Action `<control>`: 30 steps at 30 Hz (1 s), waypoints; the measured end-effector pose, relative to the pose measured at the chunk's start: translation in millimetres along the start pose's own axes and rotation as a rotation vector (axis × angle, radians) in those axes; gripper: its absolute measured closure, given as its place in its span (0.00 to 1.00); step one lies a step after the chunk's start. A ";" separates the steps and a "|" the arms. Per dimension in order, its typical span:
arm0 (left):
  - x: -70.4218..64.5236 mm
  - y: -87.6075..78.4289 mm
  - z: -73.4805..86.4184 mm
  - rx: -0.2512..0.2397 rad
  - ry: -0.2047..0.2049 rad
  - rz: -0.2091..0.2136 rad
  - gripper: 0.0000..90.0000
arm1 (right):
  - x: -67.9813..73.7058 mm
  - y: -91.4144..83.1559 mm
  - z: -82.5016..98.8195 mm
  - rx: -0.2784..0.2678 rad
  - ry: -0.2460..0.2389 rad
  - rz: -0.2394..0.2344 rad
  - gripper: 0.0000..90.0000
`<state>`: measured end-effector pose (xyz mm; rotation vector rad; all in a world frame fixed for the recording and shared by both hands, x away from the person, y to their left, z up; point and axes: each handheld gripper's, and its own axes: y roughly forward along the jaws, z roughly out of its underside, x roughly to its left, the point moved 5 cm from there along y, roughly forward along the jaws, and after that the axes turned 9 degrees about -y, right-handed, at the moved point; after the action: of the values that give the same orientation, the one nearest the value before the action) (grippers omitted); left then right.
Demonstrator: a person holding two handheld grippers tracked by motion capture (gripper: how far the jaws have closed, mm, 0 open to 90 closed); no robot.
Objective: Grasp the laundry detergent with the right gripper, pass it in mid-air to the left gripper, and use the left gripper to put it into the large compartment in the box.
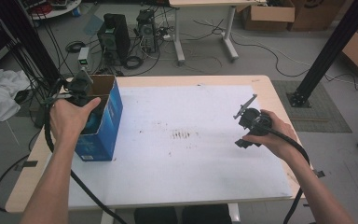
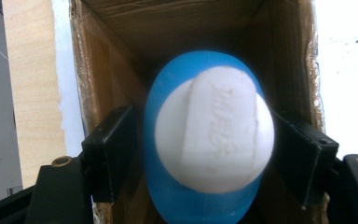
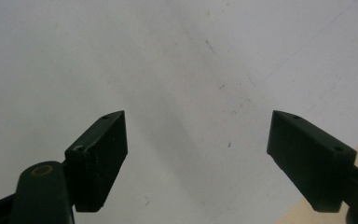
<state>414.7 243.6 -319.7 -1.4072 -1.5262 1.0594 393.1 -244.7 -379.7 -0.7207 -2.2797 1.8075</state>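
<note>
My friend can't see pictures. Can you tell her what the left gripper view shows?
A blue egg-shaped object with a white cap sits between the left gripper's two black jaws, above an open cardboard box. The jaws stand close on both sides. The white table shows at the right.

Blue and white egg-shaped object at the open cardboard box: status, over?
Left gripper inside the blue cardboard box, jaws astride the blue and white egg-shaped object; grip unclear. Right gripper open, empty, over the white table sheet. Nothing in the way.
</note>
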 end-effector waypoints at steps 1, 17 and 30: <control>-0.5 -0.8 -0.3 -0.004 -0.002 0.002 0.31 | 0.0 -0.1 0.0 0.000 0.000 -0.001 0.22; -11.6 -28.9 -11.2 -0.026 0.039 0.005 0.20 | 0.2 -1.1 -0.6 0.001 0.000 -0.002 0.22; -27.1 -63.9 -21.6 -0.065 0.081 0.022 0.20 | -0.5 -1.5 0.5 0.001 0.002 0.000 0.22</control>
<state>415.3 215.7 -252.6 -1.4966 -1.5013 0.9617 392.9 -245.6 -378.4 -0.7226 -2.2778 1.8070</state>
